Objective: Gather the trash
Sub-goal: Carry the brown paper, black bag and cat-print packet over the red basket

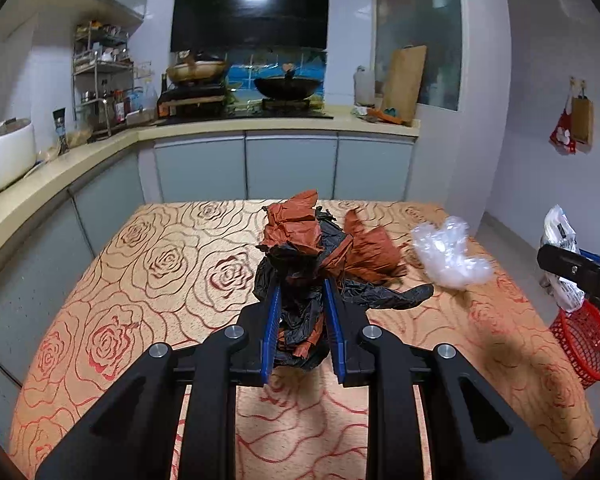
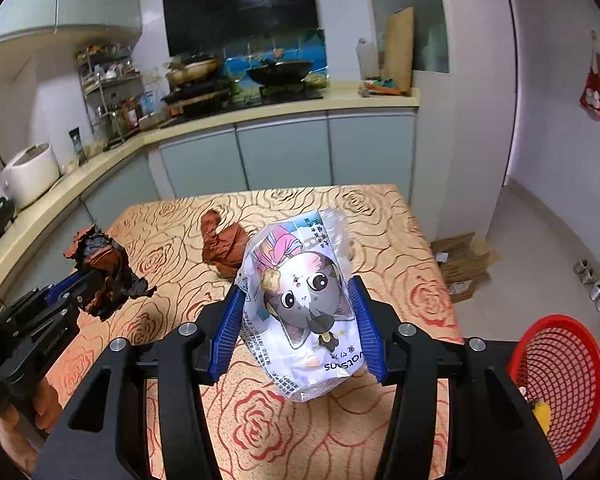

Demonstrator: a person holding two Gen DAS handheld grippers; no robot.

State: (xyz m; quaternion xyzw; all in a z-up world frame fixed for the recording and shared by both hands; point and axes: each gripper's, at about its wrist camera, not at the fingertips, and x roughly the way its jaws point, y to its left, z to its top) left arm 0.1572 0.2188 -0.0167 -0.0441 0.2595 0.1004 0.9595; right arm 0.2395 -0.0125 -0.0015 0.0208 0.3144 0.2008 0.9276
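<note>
left gripper (image 1: 302,308) clamps crumpled orange-black bag (image 1: 300,248) above worktop (image 1: 160,264), right gripper (image 2: 298,320) clamps cartoon wrapper (image 2: 300,304); carry both over red basket (image 2: 560,380) at the worktop's right before releasing, wrapper first.

Each claw, left claw (image 1: 302,312) and right claw (image 2: 298,318), has matte black angular arms, ribbed blue finger pads (image 1: 272,320) (finely grooved), and round silver screws (image 1: 236,332) at the joints.

Crumpled bags (image 1: 300,280) between left gripper (image 1: 302,312) fingers (image 1: 274,320)
</note>
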